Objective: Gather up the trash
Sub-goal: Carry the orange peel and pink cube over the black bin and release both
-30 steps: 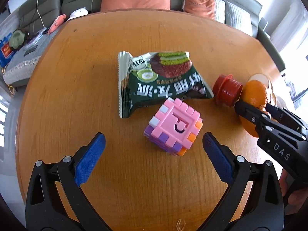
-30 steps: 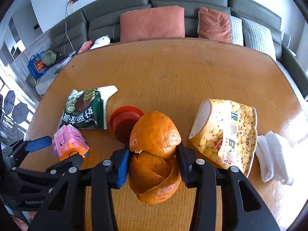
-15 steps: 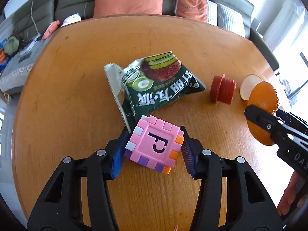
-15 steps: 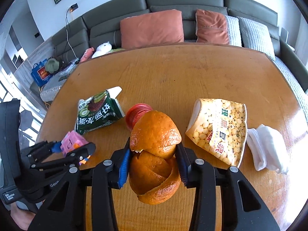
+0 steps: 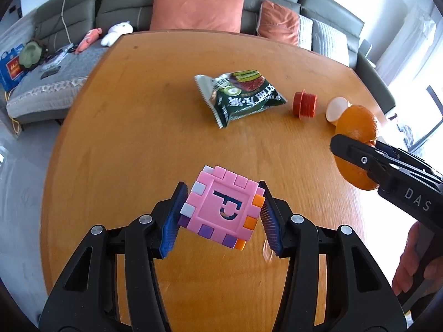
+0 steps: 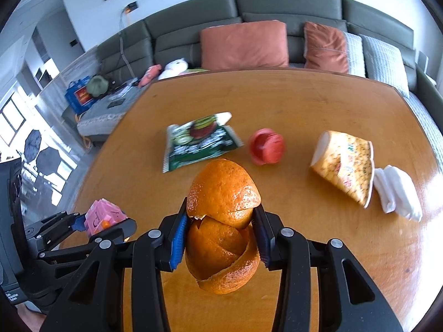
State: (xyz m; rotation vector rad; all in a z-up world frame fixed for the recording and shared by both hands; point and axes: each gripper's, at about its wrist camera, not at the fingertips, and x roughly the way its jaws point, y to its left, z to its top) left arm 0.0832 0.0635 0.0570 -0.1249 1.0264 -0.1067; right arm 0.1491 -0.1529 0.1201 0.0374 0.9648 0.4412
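The left gripper (image 5: 223, 215) clamps a cube (image 5: 224, 210); the right gripper (image 6: 221, 235) clamps peel (image 6: 221, 229). Beyond them spread a wooden table (image 5: 138, 138) and grey sofa (image 6: 277, 8).

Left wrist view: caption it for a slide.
Left gripper clamps the pink puzzle cube above the wooden table; green snack bag beyond.

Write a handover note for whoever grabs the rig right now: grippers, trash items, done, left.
Left gripper: shut on the pink block cube, held above the table.
Right gripper: shut on the orange peel, also lifted.
On the table: green snack wrapper, red cap, yellow snack bag, white tissue.
Done: peel and cube picked up; neither dropped off, and no bin is in view.
Left: deposit both, then collect wrapper, cap, bag and tissue. The cube looks like a toy rather than trash; check that.
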